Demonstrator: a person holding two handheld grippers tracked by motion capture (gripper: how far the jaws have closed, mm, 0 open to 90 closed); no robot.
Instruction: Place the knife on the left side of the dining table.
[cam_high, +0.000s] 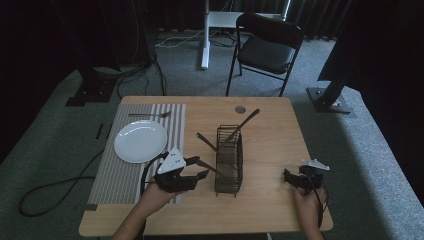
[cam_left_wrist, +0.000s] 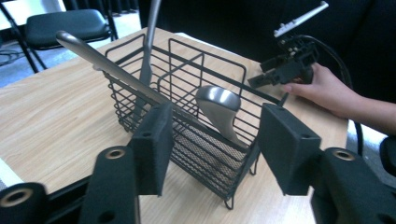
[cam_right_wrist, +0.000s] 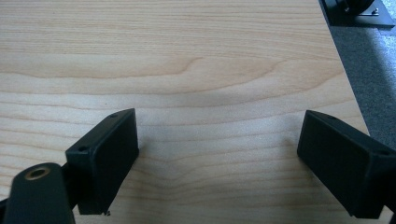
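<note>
A black wire cutlery basket (cam_high: 229, 160) stands mid-table and holds several metal utensils. One long handle (cam_high: 242, 123) leans out toward the far right, and another (cam_high: 205, 141) leans left. My left gripper (cam_high: 198, 169) is open just left of the basket. In the left gripper view its jaws (cam_left_wrist: 212, 144) stand wide apart before the basket (cam_left_wrist: 187, 84); a spoon (cam_left_wrist: 218, 105) rests bowl-up inside, and a slanted handle (cam_left_wrist: 100, 58) passes close by the left finger. My right gripper (cam_high: 290, 177) is open over bare wood at the front right, with nothing between its fingers (cam_right_wrist: 219, 158).
A striped placemat (cam_high: 115, 170) at the left carries a white plate (cam_high: 140, 141) and a fork (cam_high: 149, 115). A small round disc (cam_high: 240, 109) lies near the far edge. A black chair (cam_high: 267, 47) stands beyond the table. The right table edge (cam_right_wrist: 348, 88) is close to my right gripper.
</note>
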